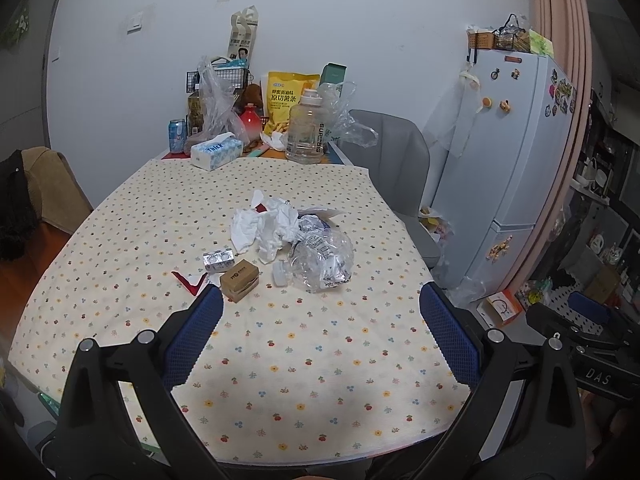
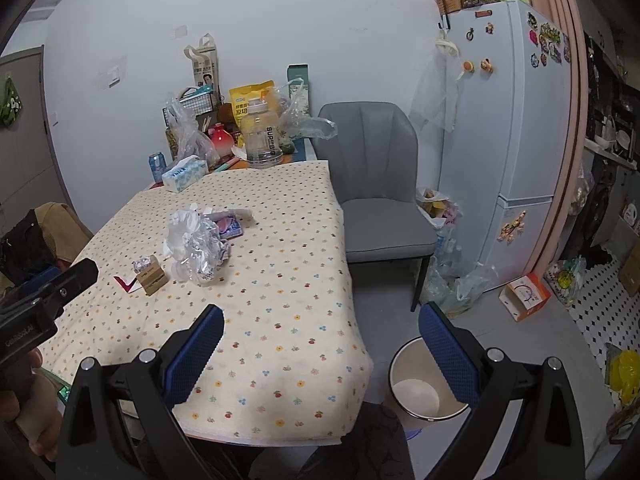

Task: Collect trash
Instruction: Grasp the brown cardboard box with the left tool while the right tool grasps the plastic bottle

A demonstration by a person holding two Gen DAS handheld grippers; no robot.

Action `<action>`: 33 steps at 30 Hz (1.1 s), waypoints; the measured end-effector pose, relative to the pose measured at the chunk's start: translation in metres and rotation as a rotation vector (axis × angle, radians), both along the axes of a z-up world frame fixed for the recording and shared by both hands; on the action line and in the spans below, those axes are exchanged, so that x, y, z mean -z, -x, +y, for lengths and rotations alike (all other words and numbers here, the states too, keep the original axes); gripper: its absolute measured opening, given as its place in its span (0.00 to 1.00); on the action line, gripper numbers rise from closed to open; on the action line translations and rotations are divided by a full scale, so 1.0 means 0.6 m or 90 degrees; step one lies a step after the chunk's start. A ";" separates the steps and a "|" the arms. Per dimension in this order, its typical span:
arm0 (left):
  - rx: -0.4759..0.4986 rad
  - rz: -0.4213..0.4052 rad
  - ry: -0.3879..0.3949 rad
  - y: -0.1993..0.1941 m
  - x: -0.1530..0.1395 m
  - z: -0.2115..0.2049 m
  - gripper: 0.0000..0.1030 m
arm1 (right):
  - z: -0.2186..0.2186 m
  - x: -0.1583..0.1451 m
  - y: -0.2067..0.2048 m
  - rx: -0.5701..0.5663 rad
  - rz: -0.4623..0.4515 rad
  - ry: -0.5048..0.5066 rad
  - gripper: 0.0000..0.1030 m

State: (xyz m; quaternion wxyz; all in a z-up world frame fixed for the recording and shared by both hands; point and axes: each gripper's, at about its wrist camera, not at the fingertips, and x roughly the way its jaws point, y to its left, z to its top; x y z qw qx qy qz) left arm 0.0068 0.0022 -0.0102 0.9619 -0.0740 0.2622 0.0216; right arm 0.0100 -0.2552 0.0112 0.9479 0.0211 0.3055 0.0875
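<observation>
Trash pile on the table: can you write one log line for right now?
left gripper: open | right gripper: open | trash pile: untouched on table | bin: on floor

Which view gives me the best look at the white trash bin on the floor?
The right wrist view. There the white trash bin stands on the floor beside the table's near corner, its open mouth and inside visible, partly behind the right gripper. The left wrist view does not show the bin at all.
</observation>
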 end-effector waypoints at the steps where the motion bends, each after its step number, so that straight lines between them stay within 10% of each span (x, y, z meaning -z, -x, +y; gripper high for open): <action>1: -0.003 0.001 0.003 -0.001 0.002 0.005 0.95 | 0.004 0.001 -0.002 -0.008 0.001 -0.005 0.93; 33: -0.102 0.124 0.135 -0.124 0.125 0.200 0.59 | 0.169 0.074 -0.147 -0.184 0.075 -0.022 0.75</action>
